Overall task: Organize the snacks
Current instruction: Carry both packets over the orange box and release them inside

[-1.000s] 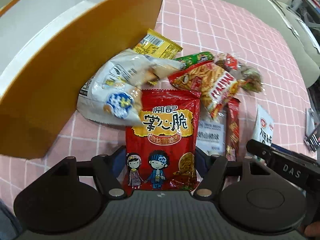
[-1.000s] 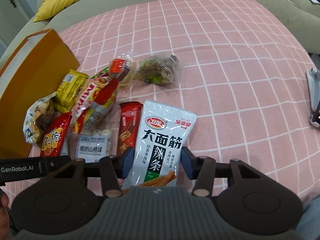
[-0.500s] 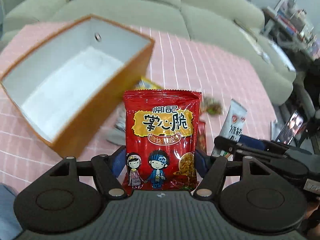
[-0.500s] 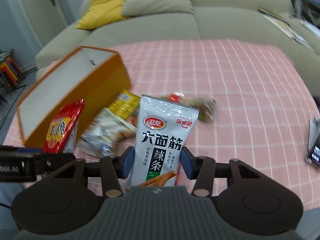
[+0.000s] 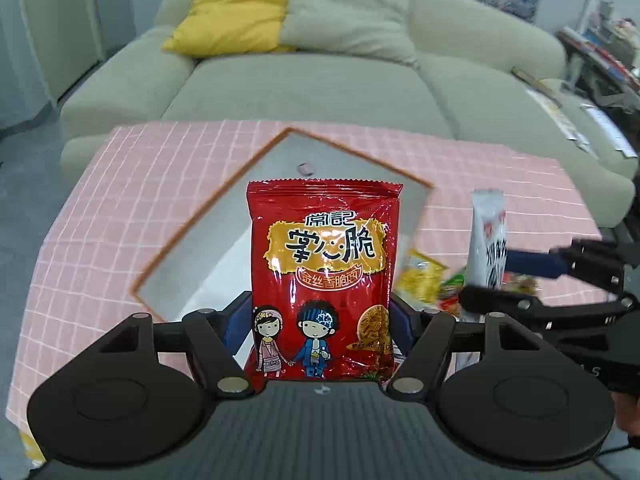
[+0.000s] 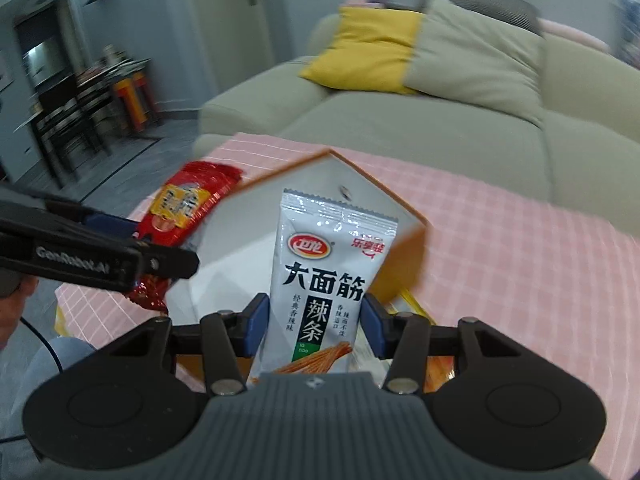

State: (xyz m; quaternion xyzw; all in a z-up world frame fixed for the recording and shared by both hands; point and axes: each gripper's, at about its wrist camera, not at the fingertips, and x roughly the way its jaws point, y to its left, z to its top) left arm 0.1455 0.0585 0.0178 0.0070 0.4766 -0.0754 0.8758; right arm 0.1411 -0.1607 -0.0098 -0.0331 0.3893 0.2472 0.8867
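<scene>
From the left wrist, the left tool [image 5: 320, 320] clamps a glossy red crinkled foil snack packet [image 5: 324, 272] upright by its lower edges, poised above the open orange cardboard box with white lining [image 5: 224, 208] on the pink checked bench [image 5: 100, 208], presumably for dropping in; loose snacks [image 5: 424, 280] lie just right of the box. From the right wrist, the right tool [image 6: 316, 328] pinches a smooth silver-white spicy-strip pouch [image 6: 328, 276] upright over the same box [image 6: 408, 256], likely bound inside too.
</scene>
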